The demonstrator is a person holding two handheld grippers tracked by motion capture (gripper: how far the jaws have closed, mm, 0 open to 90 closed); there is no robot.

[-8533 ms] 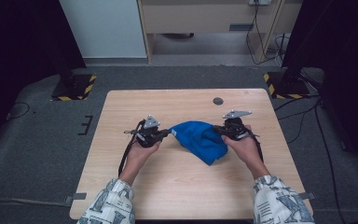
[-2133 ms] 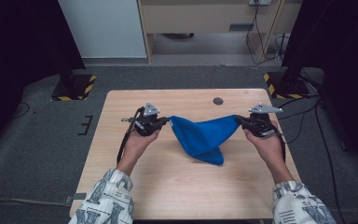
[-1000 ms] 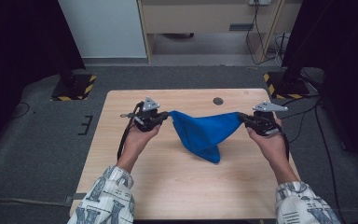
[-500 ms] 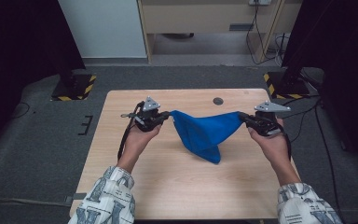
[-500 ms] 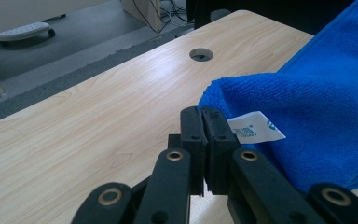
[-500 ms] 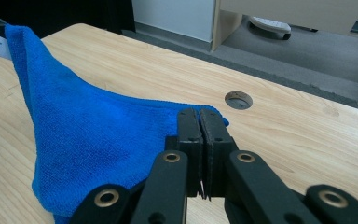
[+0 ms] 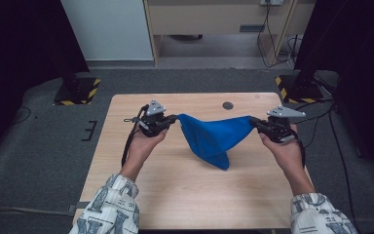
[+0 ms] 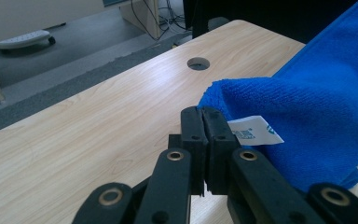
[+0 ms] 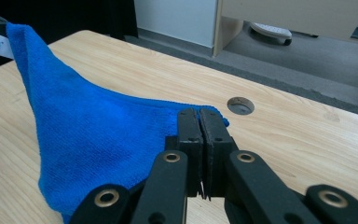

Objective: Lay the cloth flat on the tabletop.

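Above the table [image 7: 126, 195], from the high view, a blue cloth [image 7: 214, 136] hangs stretched between the left gripper [image 7: 171, 120] and the right gripper [image 7: 254, 122], its top edge drawn nearly taut and its lower point sagging to touch or almost touch the wood. It reads as light, soft terry with no stiffness; it will drape and fold wherever it is unsupported, so corners or the hemmed edge are the sensible places to pinch, with a firm clamp since a thin hem could slip out. Along the left gripper view, the jaws are clenched together on a corner of the cloth [image 8: 317, 107], right beside its white care label [image 8: 254, 131]; a round cable hole [image 8: 198, 63] sits farther off in the tabletop. Along the right gripper view, the jaws are likewise pinched tight on the opposite corner of the cloth [image 9: 98, 144], which fans away toward the far hand. Against the earliest frame, where the cloth lay bunched in a lump on the table between hands set closer together, the hands now stand well apart and the cloth is lifted and spread; over the last second little has changed.
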